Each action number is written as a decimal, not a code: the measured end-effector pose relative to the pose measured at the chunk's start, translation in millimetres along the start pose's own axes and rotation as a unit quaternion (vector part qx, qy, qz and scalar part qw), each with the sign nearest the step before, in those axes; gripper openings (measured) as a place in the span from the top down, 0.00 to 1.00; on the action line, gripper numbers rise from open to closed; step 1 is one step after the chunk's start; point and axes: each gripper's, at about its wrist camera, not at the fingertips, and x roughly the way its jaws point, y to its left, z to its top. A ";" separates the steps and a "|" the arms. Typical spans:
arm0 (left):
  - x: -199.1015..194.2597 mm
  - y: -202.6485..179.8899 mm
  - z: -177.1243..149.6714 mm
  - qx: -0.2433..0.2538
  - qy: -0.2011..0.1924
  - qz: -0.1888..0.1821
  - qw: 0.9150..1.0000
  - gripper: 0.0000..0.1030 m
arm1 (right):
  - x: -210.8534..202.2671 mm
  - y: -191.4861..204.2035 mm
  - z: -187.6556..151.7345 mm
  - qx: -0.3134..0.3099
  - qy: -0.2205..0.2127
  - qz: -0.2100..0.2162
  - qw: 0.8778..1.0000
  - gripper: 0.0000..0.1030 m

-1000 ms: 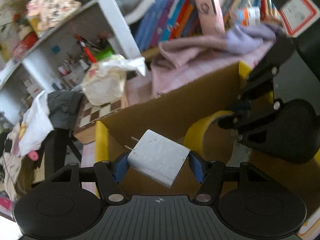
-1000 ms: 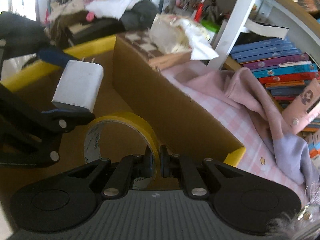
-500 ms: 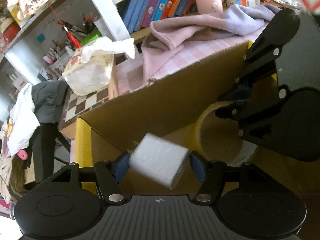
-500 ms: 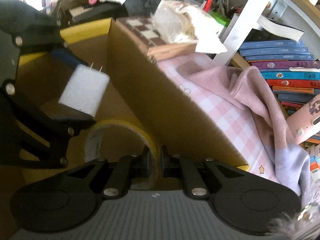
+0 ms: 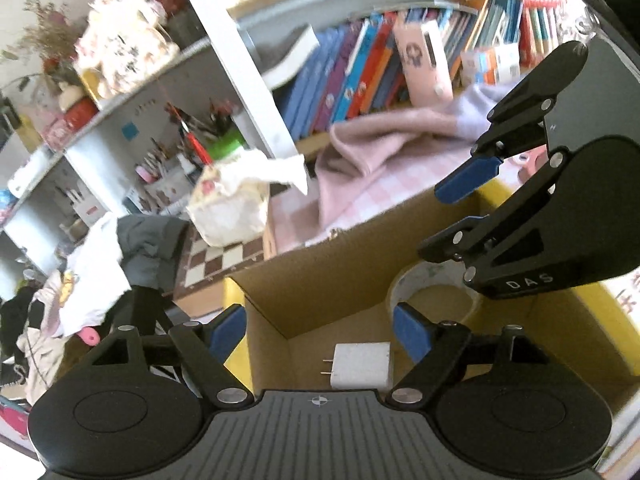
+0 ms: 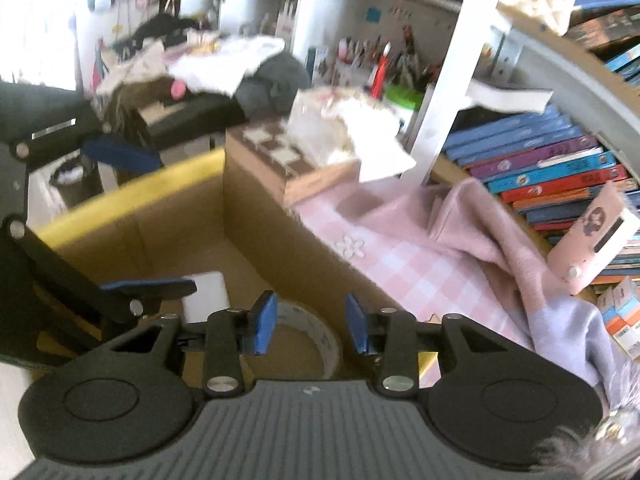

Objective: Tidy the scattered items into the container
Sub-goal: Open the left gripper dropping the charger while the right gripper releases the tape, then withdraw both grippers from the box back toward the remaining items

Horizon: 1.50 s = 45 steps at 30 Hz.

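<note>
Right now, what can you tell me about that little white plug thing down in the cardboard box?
The white charger is a small, matte, boxy block that looks like plastic, with two thin metal prongs sticking out of its left side in the left wrist view. It lies flat on the floor of the cardboard box, near a corner, with the roll of yellow tape lying flat close by. Nothing grips it: the left hand-held gripper is above it, jaws opening, clear of it.
</note>
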 end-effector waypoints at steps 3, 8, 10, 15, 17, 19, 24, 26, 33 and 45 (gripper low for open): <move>-29.0 -3.0 -3.8 -0.005 -0.026 0.013 1.000 0.20 | -26.0 6.2 -1.8 0.003 -0.024 -0.004 1.000 0.60; -80.0 -7.3 -15.0 -0.025 -0.068 0.023 0.997 0.15 | -73.3 14.6 -11.3 0.024 -0.062 -0.012 0.998 0.56; -100.3 -9.7 -20.6 -0.032 -0.081 0.023 0.996 0.15 | -93.5 18.2 -17.4 0.031 -0.077 -0.022 0.996 0.55; -139.9 -18.7 -37.2 -0.040 -0.097 0.018 0.994 0.14 | -142.1 26.4 -41.9 0.052 -0.097 -0.037 0.993 0.55; -153.7 -22.2 -46.1 -0.044 -0.100 0.014 0.994 0.14 | -160.2 29.4 -54.2 0.063 -0.101 -0.044 0.992 0.55; -166.0 -25.7 -56.0 -0.052 -0.102 0.011 0.993 0.14 | -177.2 31.2 -66.5 0.083 -0.105 -0.046 0.990 0.55; -192.7 -34.1 -78.4 -0.078 -0.107 0.009 0.991 0.14 | -215.8 40.7 -99.2 0.116 -0.115 -0.064 0.984 0.55; -201.6 -39.2 -86.7 -0.090 -0.109 0.007 0.990 0.12 | -226.8 44.3 -111.7 0.129 -0.118 -0.074 0.982 0.55; -218.0 -62.3 -109.8 -0.137 -0.118 0.000 0.983 0.09 | -248.0 60.4 -160.9 0.177 -0.114 -0.125 0.970 0.55; -208.0 -109.8 -139.8 -0.151 -0.076 -0.033 0.985 0.09 | -256.8 85.1 -242.2 0.253 -0.057 -0.177 0.949 0.53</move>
